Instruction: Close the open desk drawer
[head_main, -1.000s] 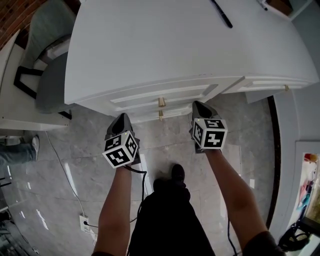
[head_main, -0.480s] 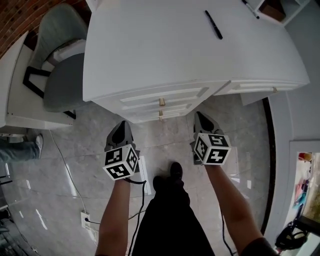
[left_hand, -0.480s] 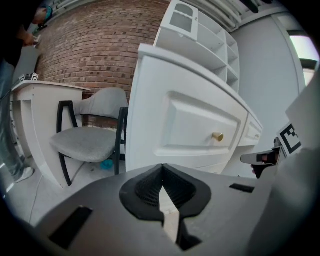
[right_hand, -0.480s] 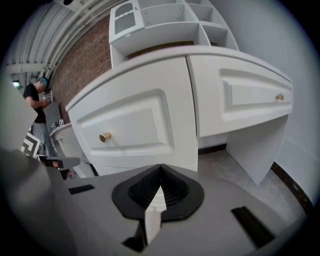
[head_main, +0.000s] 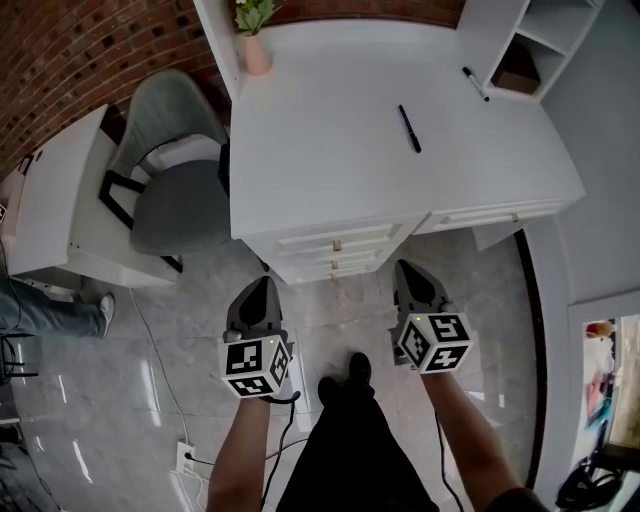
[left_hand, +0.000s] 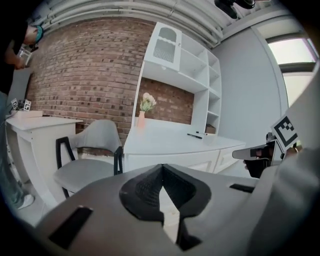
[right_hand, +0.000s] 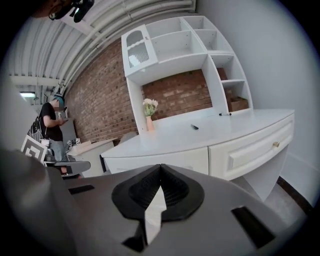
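Observation:
The white desk (head_main: 370, 150) stands ahead of me. Its stack of centre drawers (head_main: 337, 252) with brass knobs looks flush with the desk front. Another drawer (head_main: 480, 216) with a knob lies flush to the right. My left gripper (head_main: 262, 287) hangs over the floor, a short way in front of the drawers, shut and holding nothing. My right gripper (head_main: 408, 268) is level with it on the right, also shut and holding nothing. In the left gripper view the gripper (left_hand: 161, 170) points at the desk (left_hand: 170, 145). The right gripper (right_hand: 160, 167) points at the drawer (right_hand: 252, 150).
A grey chair (head_main: 175, 185) and a white side table (head_main: 50, 200) stand to the left. Two pens (head_main: 410, 128) and a vase (head_main: 255, 50) are on the desk, with shelves (head_main: 530, 45) at the back right. A floor socket (head_main: 185, 460) with a cable is nearby, as is a bystander's leg (head_main: 40, 310).
Both grippers and my head have backed away from the desk front. More of the desk, chair and brick wall now shows. Both grippers stay shut.

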